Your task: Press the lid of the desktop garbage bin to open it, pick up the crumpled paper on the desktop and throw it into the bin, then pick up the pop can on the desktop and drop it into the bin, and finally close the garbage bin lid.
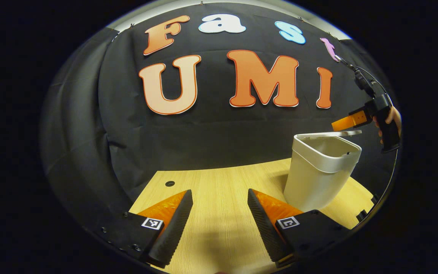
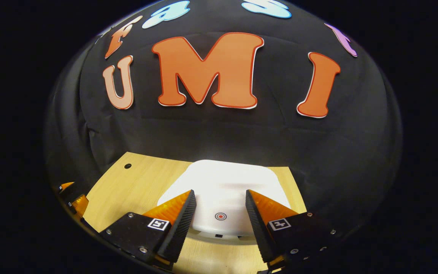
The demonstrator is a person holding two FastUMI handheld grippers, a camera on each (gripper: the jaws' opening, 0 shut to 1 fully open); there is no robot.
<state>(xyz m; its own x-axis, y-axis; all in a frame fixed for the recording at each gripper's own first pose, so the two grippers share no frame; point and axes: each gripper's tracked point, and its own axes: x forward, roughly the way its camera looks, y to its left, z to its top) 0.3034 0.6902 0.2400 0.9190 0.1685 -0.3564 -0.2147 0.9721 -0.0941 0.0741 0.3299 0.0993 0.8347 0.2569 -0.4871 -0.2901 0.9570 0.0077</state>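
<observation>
The white desktop bin [image 1: 319, 171] stands on the wooden table [image 1: 211, 182] at the right of the left gripper view. Its lid [image 1: 329, 134] lies almost flat, with a thin gap above the rim. From the right a hand [image 1: 394, 118] holds my right gripper [image 1: 337, 125] just over the lid. In the right gripper view I look down on the lid [image 2: 222, 182] and its round red mark [image 2: 220, 216]. My right gripper [image 2: 219, 193] is open above it, with the mark between the fingers. Left of the bin, my left gripper [image 1: 219, 192] hangs open over bare table.
A small round hole [image 1: 170, 183] is in the table near its far left corner, also seen as the hole [image 2: 127, 166] in the right gripper view. The black cloth wall stands close behind the table. Part of my left gripper [image 2: 70, 198] shows at the table's left edge.
</observation>
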